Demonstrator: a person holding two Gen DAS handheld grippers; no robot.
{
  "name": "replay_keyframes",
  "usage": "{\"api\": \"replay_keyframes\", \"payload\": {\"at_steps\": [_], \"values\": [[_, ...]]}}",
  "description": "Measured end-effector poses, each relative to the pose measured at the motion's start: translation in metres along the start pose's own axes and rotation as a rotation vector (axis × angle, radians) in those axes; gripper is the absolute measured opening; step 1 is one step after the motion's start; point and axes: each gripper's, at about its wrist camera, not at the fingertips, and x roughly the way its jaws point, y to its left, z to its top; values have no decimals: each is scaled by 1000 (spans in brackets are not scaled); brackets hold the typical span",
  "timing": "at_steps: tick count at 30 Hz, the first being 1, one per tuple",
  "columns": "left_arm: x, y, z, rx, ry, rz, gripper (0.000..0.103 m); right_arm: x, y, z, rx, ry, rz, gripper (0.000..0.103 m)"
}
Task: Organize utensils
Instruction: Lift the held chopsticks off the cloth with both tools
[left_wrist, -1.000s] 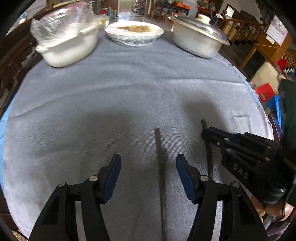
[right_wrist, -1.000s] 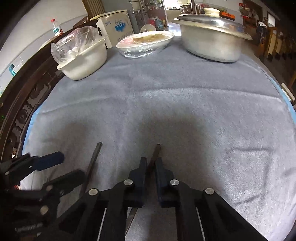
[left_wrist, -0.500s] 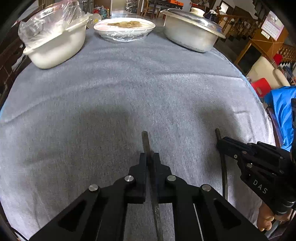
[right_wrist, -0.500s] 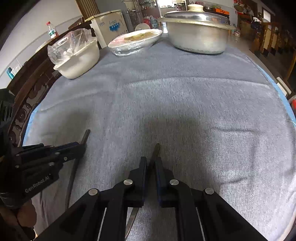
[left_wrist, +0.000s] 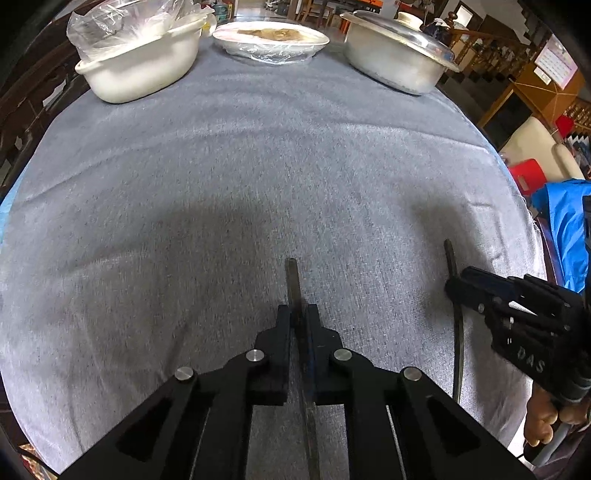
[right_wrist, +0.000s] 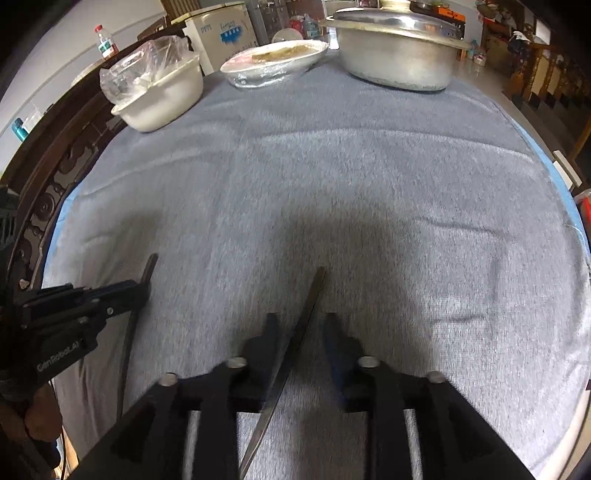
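Two dark chopsticks lie on the grey tablecloth (left_wrist: 258, 155). My left gripper (left_wrist: 297, 314) is shut on one chopstick (left_wrist: 291, 280), whose end sticks out past the fingertips. In the right wrist view that left gripper (right_wrist: 142, 291) shows at the left edge with the same chopstick (right_wrist: 127, 350). My right gripper (right_wrist: 301, 325) is opening its jaws. The second chopstick (right_wrist: 312, 299) lies slanted between them on the cloth, and the pads do not press on it. The left wrist view shows the right gripper (left_wrist: 458, 288) at the right, over that chopstick (left_wrist: 458, 350).
At the far side stand a white bowl (left_wrist: 140, 70) with a plastic bag in it, a film-wrapped plate (left_wrist: 271, 40) and a lidded metal pot (left_wrist: 395, 62). A carved wooden chair back (right_wrist: 44, 199) borders the left. The cloth's edge (right_wrist: 569, 206) curves along the right.
My left gripper closed on its chopstick. My right gripper, shut on the other chopstick before, now has its jaws apart. The two grippers have drawn further apart.
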Motion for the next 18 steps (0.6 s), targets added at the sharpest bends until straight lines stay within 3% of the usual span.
{"api": "replay_keyframes", "payload": {"at_steps": [2, 4, 7, 9, 12, 18], "values": [[0, 0, -1, 1, -6, -3, 9, -1, 2, -3, -9, 0, -6, 52], [1, -1, -1, 5, -12, -1, 10, -1, 6, -7, -35, -13, -29, 51], [1, -1, -1, 7, -21, -4, 10, 0, 15, -11, -95, -32, -116, 33], [-1, 0, -4, 3, -24, -8, 10, 0, 15, -10, -104, -39, -107, 22], [-1, 0, -4, 5, -31, -4, 10, 1, 14, -10, -102, -52, -106, 14], [-1, -4, -4, 8, -44, 10, 10, 3, 15, -10, -113, -72, -105, 14]]}}
